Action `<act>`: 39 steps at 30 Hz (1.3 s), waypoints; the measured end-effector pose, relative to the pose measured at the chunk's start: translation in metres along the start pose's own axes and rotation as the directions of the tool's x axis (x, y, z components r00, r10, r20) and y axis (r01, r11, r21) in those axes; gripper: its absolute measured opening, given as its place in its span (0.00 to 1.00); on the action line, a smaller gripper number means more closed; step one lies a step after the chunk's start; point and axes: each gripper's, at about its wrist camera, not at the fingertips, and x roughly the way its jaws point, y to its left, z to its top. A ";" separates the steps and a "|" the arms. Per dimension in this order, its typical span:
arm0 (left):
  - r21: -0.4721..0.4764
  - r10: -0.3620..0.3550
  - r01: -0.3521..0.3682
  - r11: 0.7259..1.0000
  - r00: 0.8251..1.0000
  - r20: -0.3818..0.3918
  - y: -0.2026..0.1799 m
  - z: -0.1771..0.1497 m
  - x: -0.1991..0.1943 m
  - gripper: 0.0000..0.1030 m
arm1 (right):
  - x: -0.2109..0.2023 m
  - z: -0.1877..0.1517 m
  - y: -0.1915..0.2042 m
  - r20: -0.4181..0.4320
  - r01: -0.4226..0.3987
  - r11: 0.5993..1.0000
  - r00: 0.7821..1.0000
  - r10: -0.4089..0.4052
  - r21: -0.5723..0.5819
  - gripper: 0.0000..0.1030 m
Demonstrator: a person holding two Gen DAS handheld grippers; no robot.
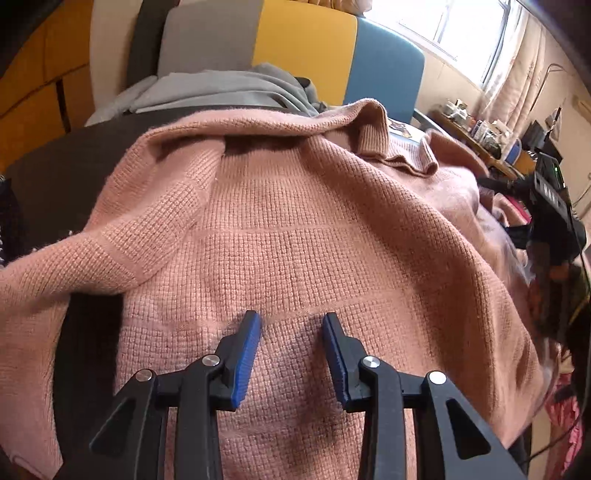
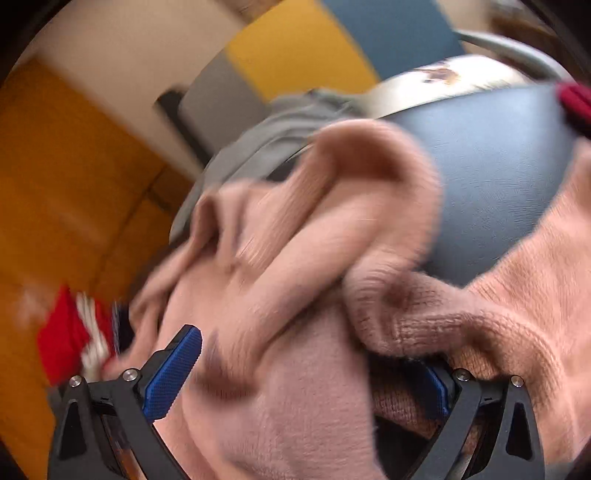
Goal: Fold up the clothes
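pink sweater (image 1: 295,229) under left gripper (image 1: 291,325)

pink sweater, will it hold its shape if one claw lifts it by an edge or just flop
The pink sweater will probably flop: it already drapes in soft folds and its collar slumps. The thick, fuzzy knit probably won't slip from the ribbed pads.

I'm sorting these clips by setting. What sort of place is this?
Most likely a lived-in bedroom or dorm room: a curtained window, a cluttered desk along the wall, and a pink knit sweater spread out with a grey garment behind it.
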 end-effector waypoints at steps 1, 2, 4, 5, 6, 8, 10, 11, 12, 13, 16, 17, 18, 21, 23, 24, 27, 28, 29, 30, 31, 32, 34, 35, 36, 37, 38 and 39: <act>-0.001 0.004 -0.004 1.000 1.000 0.006 -0.002 -0.001 0.000 0.35 | -0.002 0.006 -0.008 0.020 0.013 1.000 1.000 -0.013 0.011 1.00; -0.003 0.002 -0.002 1.000 1.000 0.009 -0.003 -0.002 0.000 0.35 | -0.005 0.012 -0.017 0.040 0.025 0.999 0.999 -0.026 0.022 1.00; -0.011 -0.007 0.007 1.000 1.000 0.012 -0.002 -0.002 0.000 0.35 | -0.009 0.024 -0.032 0.072 0.070 0.997 0.995 -0.072 0.035 1.00; -0.015 -0.010 0.011 1.000 1.000 0.013 -0.002 -0.003 0.000 0.35 | -0.012 0.031 -0.040 0.080 0.091 0.995 0.992 -0.094 0.045 1.00; -0.020 -0.013 0.013 1.000 1.000 0.014 -0.002 -0.004 -0.001 0.35 | -0.013 0.036 -0.044 0.081 0.095 0.994 0.992 -0.099 0.051 1.00; -0.028 -0.014 0.015 1.000 1.000 0.014 -0.002 -0.007 -0.003 0.35 | -0.017 0.046 -0.052 0.083 0.103 0.993 0.991 -0.108 0.062 1.00; -0.023 -0.010 0.010 1.000 1.000 0.006 -0.005 -0.006 -0.004 0.35 | -0.021 0.051 -0.051 0.067 0.127 0.990 0.989 -0.130 0.056 1.00; -0.015 -0.012 0.012 1.000 1.000 -0.005 -0.007 -0.003 -0.003 0.35 | -0.025 0.050 -0.044 0.068 0.157 0.987 0.985 -0.159 0.038 1.00; -0.006 -0.013 0.013 1.000 1.000 -0.017 -0.009 0.001 -0.002 0.35 | -0.030 0.046 -0.033 0.085 0.162 0.987 0.983 -0.162 0.012 1.00; -0.003 -0.022 0.022 1.000 1.000 -0.018 -0.010 0.006 -0.003 0.35 | -0.034 0.042 -0.022 0.103 0.165 0.986 0.981 -0.163 -0.014 1.00; -0.013 -0.074 0.074 0.997 0.997 0.015 -0.013 0.024 -0.008 0.35 | -0.047 0.019 0.016 0.119 0.114 0.985 0.988 -0.098 -0.132 1.00; -0.004 -0.078 0.078 0.997 0.997 0.023 -0.016 0.030 -0.009 0.35 | -0.047 0.009 0.030 0.110 0.108 0.978 0.990 -0.090 -0.179 1.00; 0.004 -0.083 0.083 0.997 0.996 0.031 -0.018 0.035 -0.009 0.35 | -0.044 -0.002 0.038 0.086 0.105 0.973 0.992 -0.089 -0.205 1.00; 0.040 -0.073 0.073 0.997 0.997 -0.007 -0.024 0.039 -0.001 0.35 | -0.034 -0.036 0.055 0.005 0.106 0.960 0.994 -0.108 -0.260 1.00; 0.062 -0.043 0.049 0.997 0.995 -0.095 -0.022 0.029 0.012 0.35 | -0.030 -0.067 0.052 -0.067 0.113 0.962 0.989 -0.133 -0.248 1.00; 0.073 -0.043 0.050 0.996 0.994 -0.101 -0.019 0.021 0.012 0.35 | -0.029 -0.083 0.050 -0.102 0.112 0.965 0.985 -0.140 -0.237 1.00; 0.041 -0.054 0.056 0.998 0.996 -0.065 -0.007 0.002 -0.002 0.37 | -0.042 -0.132 0.064 -0.030 0.158 0.911 0.983 -0.183 -0.381 1.00; 0.026 -0.058 0.059 0.998 0.996 -0.061 -0.003 -0.004 -0.006 0.37 | -0.046 -0.147 0.069 -0.006 0.174 0.888 0.981 -0.195 -0.426 1.00; 0.017 -0.061 0.062 0.998 0.997 -0.055 0.000 -0.008 -0.009 0.37 | -0.049 -0.158 0.073 -0.003 0.186 0.873 0.978 -0.210 -0.451 1.00; 0.018 -0.058 0.059 0.998 0.997 -0.052 0.000 -0.011 -0.011 0.37 | -0.052 -0.165 0.074 0.006 0.193 0.863 0.977 -0.215 -0.467 1.00; 0.021 -0.054 0.055 0.998 0.997 -0.056 -0.001 -0.014 -0.014 0.37 | -0.054 -0.171 0.075 0.015 0.200 0.853 0.975 -0.220 -0.482 1.00; 0.025 -0.049 0.051 0.998 0.997 -0.060 -0.003 -0.017 -0.017 0.37 | -0.057 -0.175 0.075 0.024 0.204 0.850 0.975 -0.220 -0.485 1.00; 0.024 -0.052 0.054 0.998 0.997 -0.065 -0.004 -0.021 -0.023 0.37 | -0.059 -0.176 0.076 0.018 0.204 0.846 0.974 -0.225 -0.492 1.00; 0.010 -0.075 0.076 0.997 0.995 -0.064 -0.002 -0.022 -0.025 0.37 | -0.060 -0.176 0.077 0.013 0.204 0.843 0.974 -0.228 -0.498 1.00; -0.004 -0.098 0.098 0.995 0.993 -0.062 0.000 -0.022 -0.027 0.37 | -0.061 -0.176 0.077 0.007 0.200 0.840 0.974 -0.228 -0.504 1.00; -0.028 -0.126 0.124 0.992 0.990 -0.060 0.004 -0.021 -0.029 0.37 | -0.062 -0.173 0.076 0.005 0.195 0.843 0.975 -0.222 -0.501 1.00; -0.067 -0.158 0.155 0.986 0.986 -0.053 0.008 -0.017 -0.029 0.37 | -0.064 -0.171 0.075 0.007 0.187 0.854 0.978 -0.210 -0.485 1.00; -0.106 -0.191 0.185 0.977 0.981 -0.040 0.012 -0.010 -0.029 0.37 | -0.064 -0.165 0.072 0.006 0.177 0.870 0.981 -0.196 -0.461 1.00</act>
